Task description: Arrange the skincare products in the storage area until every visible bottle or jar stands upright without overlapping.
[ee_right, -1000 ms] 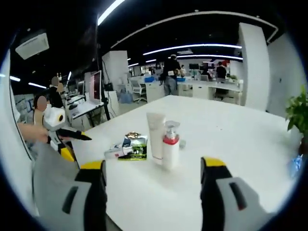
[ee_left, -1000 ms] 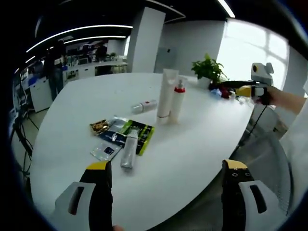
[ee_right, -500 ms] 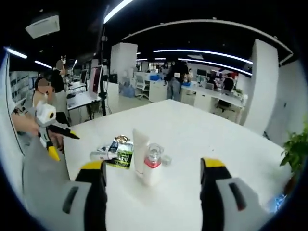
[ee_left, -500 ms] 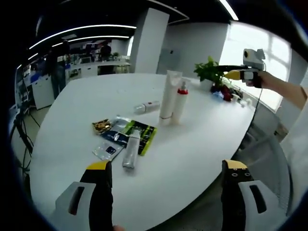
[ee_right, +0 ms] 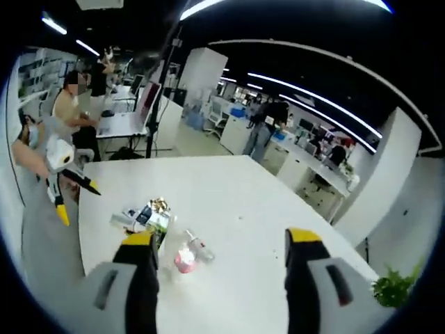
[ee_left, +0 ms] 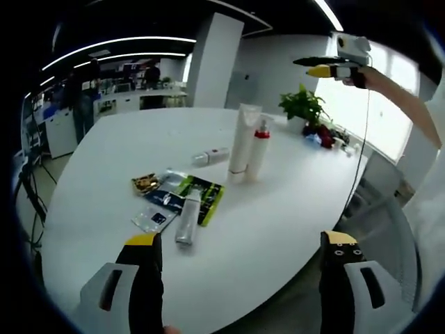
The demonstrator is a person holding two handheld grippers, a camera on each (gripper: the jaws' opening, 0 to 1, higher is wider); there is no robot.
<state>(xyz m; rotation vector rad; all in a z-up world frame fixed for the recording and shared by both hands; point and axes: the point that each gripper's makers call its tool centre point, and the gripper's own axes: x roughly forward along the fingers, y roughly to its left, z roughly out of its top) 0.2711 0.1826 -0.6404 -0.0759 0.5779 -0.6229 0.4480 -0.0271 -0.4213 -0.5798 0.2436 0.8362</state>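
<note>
We see a plain white table (ee_left: 278,216) under everything. On it the tall tube (ee_left: 241,142) is white, and the pump bottle (ee_left: 257,147) beside it is white with a red collar. The small bottle (ee_left: 208,155) lying behind them is pale with a red band. The lying tube (ee_left: 187,217) near us is silvery white. The flat sachets (ee_left: 167,198) are mixed: one gold and brown, one dark blue, one black with a bright green edge, one pale with a dark patch. The plant (ee_left: 303,106) is green. The left gripper (ee_left: 236,278) has black jaws with yellow tips on grey bodies; the right gripper (ee_right: 219,278) matches it.
</note>
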